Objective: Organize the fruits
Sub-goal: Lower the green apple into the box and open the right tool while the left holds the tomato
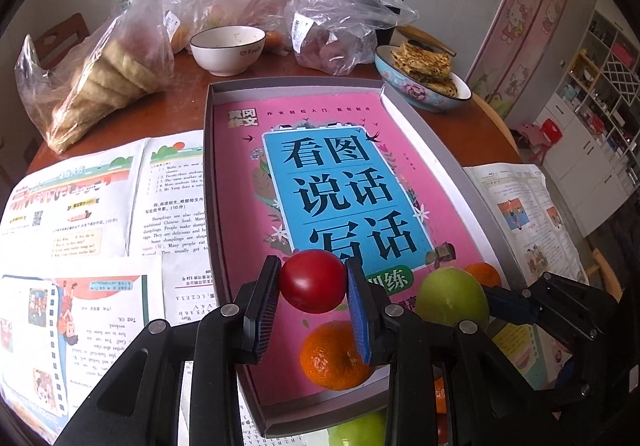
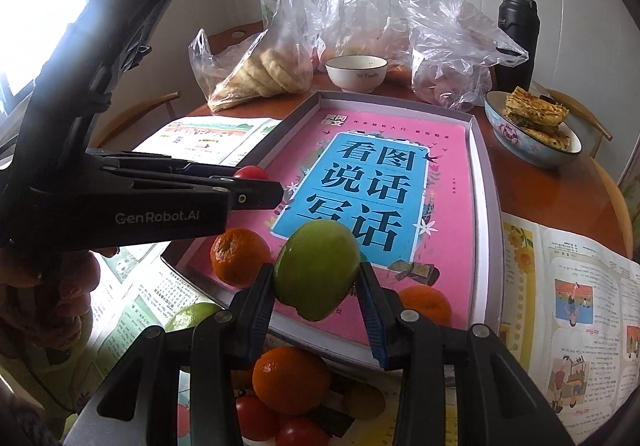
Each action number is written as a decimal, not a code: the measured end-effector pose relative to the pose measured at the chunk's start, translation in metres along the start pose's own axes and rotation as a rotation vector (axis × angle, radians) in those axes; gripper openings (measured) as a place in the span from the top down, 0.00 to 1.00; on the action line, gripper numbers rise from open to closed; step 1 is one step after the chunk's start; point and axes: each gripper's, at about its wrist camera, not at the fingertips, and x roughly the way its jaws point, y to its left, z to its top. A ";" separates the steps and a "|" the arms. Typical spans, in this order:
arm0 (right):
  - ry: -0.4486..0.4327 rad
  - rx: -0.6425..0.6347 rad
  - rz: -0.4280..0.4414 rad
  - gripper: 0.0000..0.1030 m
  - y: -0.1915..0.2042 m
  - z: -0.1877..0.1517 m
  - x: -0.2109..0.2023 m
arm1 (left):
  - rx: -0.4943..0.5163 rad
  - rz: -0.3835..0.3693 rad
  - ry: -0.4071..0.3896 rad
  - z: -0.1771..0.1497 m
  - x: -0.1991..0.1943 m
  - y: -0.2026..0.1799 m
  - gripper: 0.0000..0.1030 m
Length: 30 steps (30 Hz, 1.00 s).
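Both grippers are closed on fruit above the shallow grey box (image 1: 216, 181) lined with a pink book cover. A green apple (image 2: 316, 268) is clamped between the pads of the right gripper (image 2: 318, 286) over the box's near end. A smaller red tomato (image 1: 313, 281) is pinched by the left gripper (image 1: 313, 288). Two mandarins (image 2: 240, 257) lie in the box. More fruit below the box edge is cut off by the fingers. Contents of the plastic bags (image 1: 332, 17) are hard to make out.
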 end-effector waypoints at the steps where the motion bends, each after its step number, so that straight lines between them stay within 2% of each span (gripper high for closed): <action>1: 0.005 0.000 0.002 0.60 0.000 -0.001 0.002 | -0.002 -0.003 0.007 0.000 0.002 0.000 0.68; 17: 0.054 0.007 0.004 0.60 -0.001 -0.001 0.020 | 0.000 0.006 0.048 -0.002 0.021 -0.002 0.68; 30: 0.057 0.015 -0.005 0.60 -0.003 -0.002 0.021 | 0.001 0.006 0.060 -0.007 0.026 -0.004 0.68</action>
